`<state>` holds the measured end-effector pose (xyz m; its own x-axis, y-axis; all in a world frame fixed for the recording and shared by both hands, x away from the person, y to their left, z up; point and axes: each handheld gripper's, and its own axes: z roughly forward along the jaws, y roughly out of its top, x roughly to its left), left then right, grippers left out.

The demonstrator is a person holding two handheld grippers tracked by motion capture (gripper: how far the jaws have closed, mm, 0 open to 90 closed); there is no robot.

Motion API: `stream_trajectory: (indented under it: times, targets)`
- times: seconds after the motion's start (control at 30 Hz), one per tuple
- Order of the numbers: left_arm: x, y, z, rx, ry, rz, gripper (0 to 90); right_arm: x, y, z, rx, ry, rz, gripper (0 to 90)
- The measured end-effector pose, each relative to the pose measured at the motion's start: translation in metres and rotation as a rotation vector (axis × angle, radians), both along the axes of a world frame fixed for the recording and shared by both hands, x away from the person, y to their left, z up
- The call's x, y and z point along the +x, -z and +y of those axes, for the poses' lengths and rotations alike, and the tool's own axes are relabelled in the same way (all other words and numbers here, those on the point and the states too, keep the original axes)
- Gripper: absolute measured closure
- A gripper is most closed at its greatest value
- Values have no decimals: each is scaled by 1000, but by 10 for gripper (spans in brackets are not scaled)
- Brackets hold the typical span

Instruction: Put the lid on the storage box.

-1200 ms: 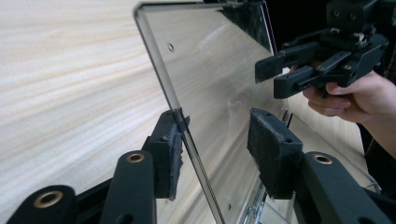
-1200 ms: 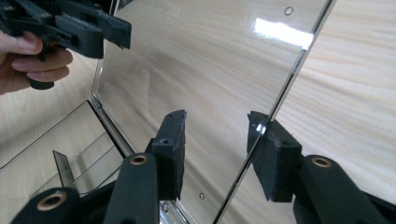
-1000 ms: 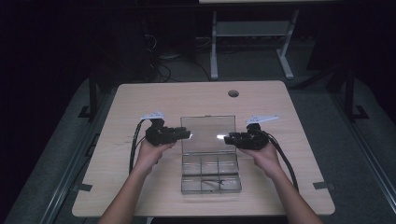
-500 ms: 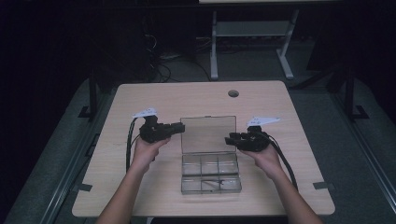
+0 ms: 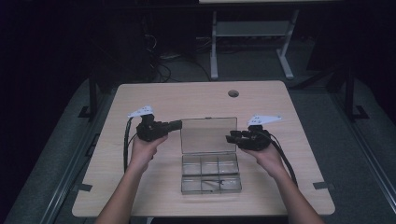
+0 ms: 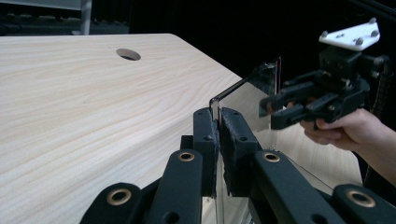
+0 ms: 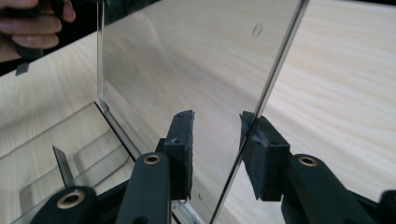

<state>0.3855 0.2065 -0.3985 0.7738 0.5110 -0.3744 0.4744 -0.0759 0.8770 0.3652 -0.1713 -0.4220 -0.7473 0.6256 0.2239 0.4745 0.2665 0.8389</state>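
A clear plastic compartment box (image 5: 211, 172) lies on the table with its lid (image 5: 208, 134) standing upright. My left gripper (image 5: 177, 124) is at the lid's left edge. In the left gripper view its jaws have just been closing and my left gripper (image 6: 218, 122) is now shut on the lid (image 6: 243, 100), the pads pressing its edge. My right gripper (image 5: 231, 138) is at the lid's right edge. In the right gripper view my right gripper (image 7: 217, 123) is open, with the lid (image 7: 187, 60) passing between the pads close to the right one.
The box sits on a light wooden table (image 5: 196, 100) with a round cable hole (image 5: 233, 93) near its far edge. A white desk frame (image 5: 252, 32) and cables stand on the dark floor beyond. Bare tabletop surrounds the box on every side.
Both grippers have drawn a little outward, from over the lid's face to its left and right edges. The lid still stands upright.
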Motion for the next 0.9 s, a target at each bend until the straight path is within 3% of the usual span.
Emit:
stream_trajectory:
  times: [0.4,0.73,0.9]
  targets:
    - [-3,-3,0,3,12,-12,851,-2,-31,-17,88,58,-95,729]
    - [-7,-6,-1,7,20,-20,853,-1,-35,-18,88,62,-106,806]
    - [-11,-10,-2,29,25,-30,853,-5,-38,-18,83,56,-114,824]
